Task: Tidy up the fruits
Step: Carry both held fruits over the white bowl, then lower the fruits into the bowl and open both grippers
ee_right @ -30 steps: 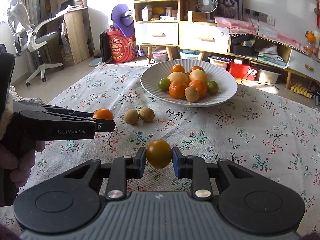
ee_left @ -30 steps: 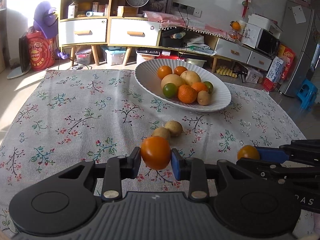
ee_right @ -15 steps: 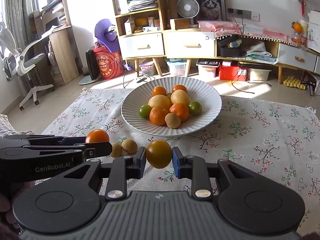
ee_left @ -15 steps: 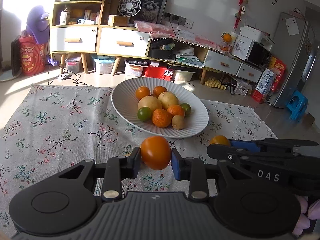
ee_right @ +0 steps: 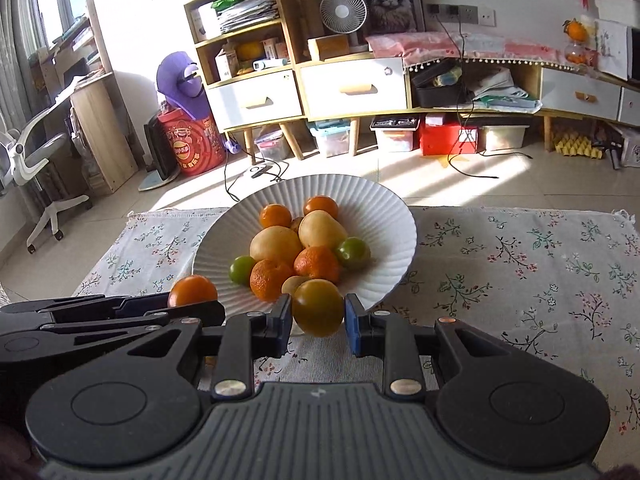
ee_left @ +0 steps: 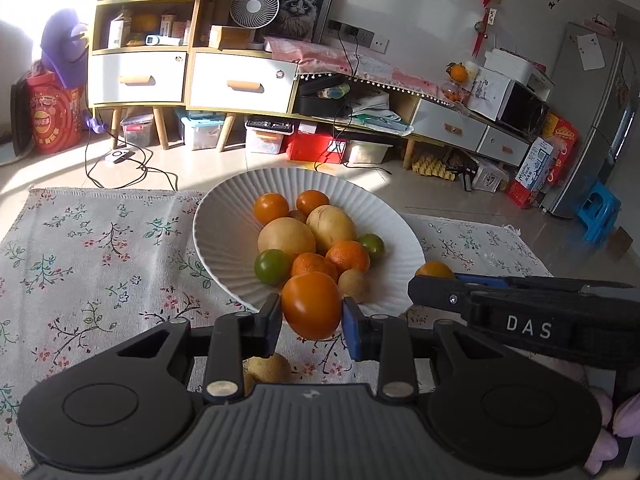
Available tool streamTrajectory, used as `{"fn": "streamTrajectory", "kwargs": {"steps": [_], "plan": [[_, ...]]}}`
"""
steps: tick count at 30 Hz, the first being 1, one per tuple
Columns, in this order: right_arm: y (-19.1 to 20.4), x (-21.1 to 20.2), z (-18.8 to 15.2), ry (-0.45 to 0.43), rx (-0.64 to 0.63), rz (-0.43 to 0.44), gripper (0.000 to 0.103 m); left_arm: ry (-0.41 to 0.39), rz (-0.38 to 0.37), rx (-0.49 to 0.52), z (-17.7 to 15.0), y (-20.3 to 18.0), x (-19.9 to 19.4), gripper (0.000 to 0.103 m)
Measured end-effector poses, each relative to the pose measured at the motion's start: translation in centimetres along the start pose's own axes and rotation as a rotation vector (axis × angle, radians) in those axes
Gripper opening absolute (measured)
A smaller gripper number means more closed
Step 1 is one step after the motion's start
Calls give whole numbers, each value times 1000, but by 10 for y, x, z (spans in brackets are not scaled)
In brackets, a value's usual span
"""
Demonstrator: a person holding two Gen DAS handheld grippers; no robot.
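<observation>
A ribbed white bowl (ee_right: pixel 384 216) on the floral-cloth tabletop (ee_right: pixel 520 264) already holds about 9 fruits. The left gripper (ee_left: pixel 311 316) clamps an orange tomato (ee_left: pixel 312 304), the right gripper (ee_right: pixel 318 316) an olive-orange tomato (ee_right: pixel 318 306), both at the near rim, unreleased. A small brown fruit (ee_left: pixel 268 368) remains on the cloth.

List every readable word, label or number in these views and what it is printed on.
"DAS": white letters on the side of the right gripper, seen from the left wrist.
Red drum: printed emblem, too blurred to read.
Cartons beside the fridge: print too small to read.
Shelf boxes: labels illegible.
</observation>
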State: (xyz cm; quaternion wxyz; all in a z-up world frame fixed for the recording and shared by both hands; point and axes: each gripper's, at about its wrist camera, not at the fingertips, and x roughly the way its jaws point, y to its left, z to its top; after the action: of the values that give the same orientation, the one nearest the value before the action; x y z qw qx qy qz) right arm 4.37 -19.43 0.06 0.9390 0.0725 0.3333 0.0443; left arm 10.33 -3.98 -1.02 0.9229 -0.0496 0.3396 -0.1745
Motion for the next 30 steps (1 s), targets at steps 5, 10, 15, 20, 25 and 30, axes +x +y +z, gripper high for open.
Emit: {"fn": "streamTrajectory", "kwargs": {"steps": [5, 10, 15, 20, 25, 30], "plan": [[-3, 9, 6, -4, -7, -10, 25, 13, 4, 1, 0, 0, 12, 22], [-6, 18, 9, 2, -10, -9, 25, 16, 7, -1, 0, -2, 19, 22], [-10, 26, 11, 6, -5, -7, 25, 14, 8, 15, -1, -4, 23, 22], [-13, 34, 10, 16, -8, -8, 25, 4, 13, 47, -3, -6, 23, 22], [-12, 38, 10, 19, -18, -6, 25, -2, 16, 73, -4, -8, 24, 22], [-11, 40, 9, 21, -24, 2, 25, -3, 14, 75, -3, -7, 24, 22]]}}
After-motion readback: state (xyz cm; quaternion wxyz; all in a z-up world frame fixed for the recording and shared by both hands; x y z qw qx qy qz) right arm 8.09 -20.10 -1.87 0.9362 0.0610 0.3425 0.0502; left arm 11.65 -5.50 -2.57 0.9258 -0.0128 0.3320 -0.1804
